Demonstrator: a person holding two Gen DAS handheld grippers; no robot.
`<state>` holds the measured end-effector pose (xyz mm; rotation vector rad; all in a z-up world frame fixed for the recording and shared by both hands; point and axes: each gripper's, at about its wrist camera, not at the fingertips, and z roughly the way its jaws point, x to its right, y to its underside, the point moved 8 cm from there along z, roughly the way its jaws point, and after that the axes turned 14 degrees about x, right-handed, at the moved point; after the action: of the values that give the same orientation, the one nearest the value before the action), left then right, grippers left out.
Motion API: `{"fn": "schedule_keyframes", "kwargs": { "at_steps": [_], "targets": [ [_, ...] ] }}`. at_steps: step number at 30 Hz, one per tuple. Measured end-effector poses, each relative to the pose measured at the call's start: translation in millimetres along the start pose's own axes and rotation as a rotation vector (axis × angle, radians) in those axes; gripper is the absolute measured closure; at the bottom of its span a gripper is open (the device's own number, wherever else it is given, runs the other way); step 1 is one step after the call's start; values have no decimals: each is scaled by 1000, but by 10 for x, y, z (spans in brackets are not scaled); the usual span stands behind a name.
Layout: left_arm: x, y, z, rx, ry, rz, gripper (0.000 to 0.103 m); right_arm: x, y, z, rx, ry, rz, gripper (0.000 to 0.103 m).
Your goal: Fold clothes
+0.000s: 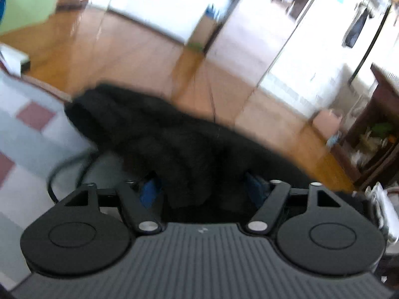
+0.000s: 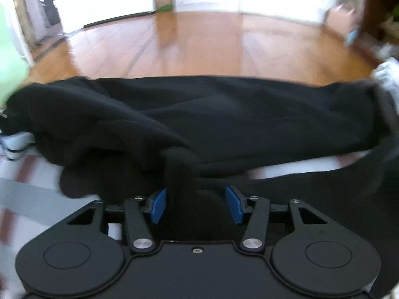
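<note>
Gripping one black garment [image 2: 224, 114], the right tool [image 2: 196, 205] is seen part-open on a bunched fold; the left tool [image 1: 203, 189] likewise.

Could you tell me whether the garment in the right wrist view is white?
No, the garment bunched in front of the right gripper is plainly black throughout.

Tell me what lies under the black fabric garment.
Under the black fabric garment, a surface with grey, white and dark-red squares shows at its left edge and through a gap on the right. What lies beneath the garment's middle is covered, and the blur hides finer detail.
</note>
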<state>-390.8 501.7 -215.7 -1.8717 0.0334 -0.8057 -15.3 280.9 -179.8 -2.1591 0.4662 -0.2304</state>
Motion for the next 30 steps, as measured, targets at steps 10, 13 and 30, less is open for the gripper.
{"fn": "schedule_keyframes", "kwargs": {
  "at_steps": [10,13,30],
  "targets": [
    [22,118,55,-117,54,-37,40,106,103,344,-3,11,257,89],
    [38,437,204,-267,-17,123,21,236,161,461,-45,-20,424,89],
    [-221,595,404,-212,-78,-198,7,237,186,687,-74,-57,572,84]
  ]
}}
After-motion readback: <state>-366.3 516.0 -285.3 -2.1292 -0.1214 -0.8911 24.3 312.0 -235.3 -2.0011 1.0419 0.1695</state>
